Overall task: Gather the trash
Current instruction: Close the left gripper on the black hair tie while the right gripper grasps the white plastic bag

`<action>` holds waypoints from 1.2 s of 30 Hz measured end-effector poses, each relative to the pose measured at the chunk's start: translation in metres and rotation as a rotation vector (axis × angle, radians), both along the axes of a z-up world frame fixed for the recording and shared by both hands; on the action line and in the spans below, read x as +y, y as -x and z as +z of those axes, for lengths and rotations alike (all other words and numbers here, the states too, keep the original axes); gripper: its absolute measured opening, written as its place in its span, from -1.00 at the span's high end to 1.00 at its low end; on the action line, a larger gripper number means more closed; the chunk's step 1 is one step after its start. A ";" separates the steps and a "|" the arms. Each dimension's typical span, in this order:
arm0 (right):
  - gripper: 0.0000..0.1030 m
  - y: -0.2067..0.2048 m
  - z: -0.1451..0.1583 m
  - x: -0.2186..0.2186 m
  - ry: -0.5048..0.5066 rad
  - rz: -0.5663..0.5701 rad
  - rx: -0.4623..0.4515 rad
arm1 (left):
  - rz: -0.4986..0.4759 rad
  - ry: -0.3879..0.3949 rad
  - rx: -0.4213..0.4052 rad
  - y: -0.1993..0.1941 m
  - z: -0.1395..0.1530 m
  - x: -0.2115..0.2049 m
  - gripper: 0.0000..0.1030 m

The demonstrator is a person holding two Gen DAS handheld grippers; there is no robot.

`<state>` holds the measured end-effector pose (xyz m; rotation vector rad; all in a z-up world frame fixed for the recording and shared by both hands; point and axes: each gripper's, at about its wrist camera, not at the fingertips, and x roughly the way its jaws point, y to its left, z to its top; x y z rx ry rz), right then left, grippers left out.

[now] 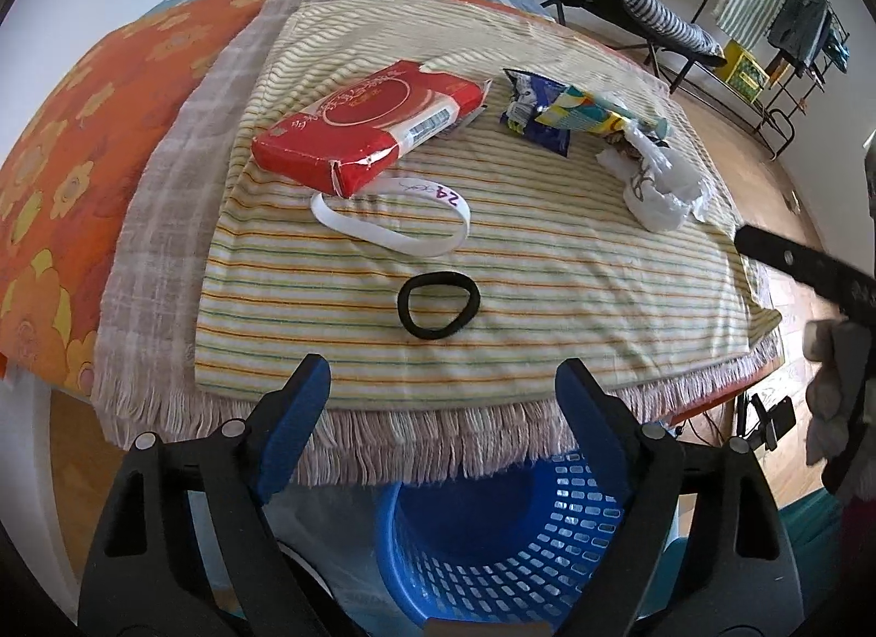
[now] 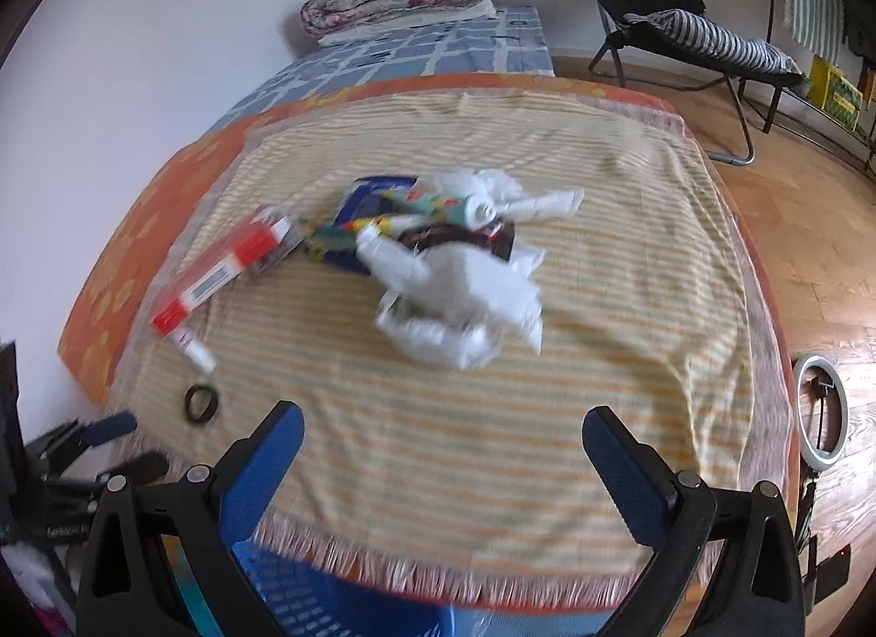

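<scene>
The striped towel serves as landmark. At its left sits a red tissue pack; toward its right lie crumpled wrappers and a white plastic bag. A blue basket stands below its near fringe. The left gripper and right gripper hover wide, empty. Risk: the light bag may slip from the pads or snag the towel.

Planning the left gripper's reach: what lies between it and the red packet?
In the left wrist view, a black hair tie and a white band lie between the left gripper and the red packet.
</scene>
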<state>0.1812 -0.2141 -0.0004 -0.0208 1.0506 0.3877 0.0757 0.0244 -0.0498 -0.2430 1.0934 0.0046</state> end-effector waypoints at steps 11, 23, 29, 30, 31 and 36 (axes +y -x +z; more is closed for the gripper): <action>-0.99 -0.047 -0.017 0.011 0.010 -0.059 0.004 | -0.030 -0.012 0.026 -0.021 -0.014 -0.008 -0.41; -0.99 -0.064 -0.035 0.025 0.042 -0.062 0.029 | -0.026 -0.007 0.072 -0.041 -0.030 -0.006 0.12; -0.99 -0.064 -0.040 0.028 0.056 -0.051 0.024 | -0.017 -0.005 0.065 -0.045 -0.031 -0.003 0.54; -0.99 -0.064 -0.040 0.029 0.057 -0.048 0.023 | -0.014 -0.004 0.065 -0.045 -0.031 -0.002 0.61; -0.99 -0.064 -0.041 0.029 0.059 -0.044 0.023 | -0.014 -0.001 0.067 -0.045 -0.031 -0.002 0.75; -0.77 -0.064 -0.045 0.029 0.056 -0.036 0.034 | -0.012 0.009 0.062 -0.043 -0.030 0.000 0.85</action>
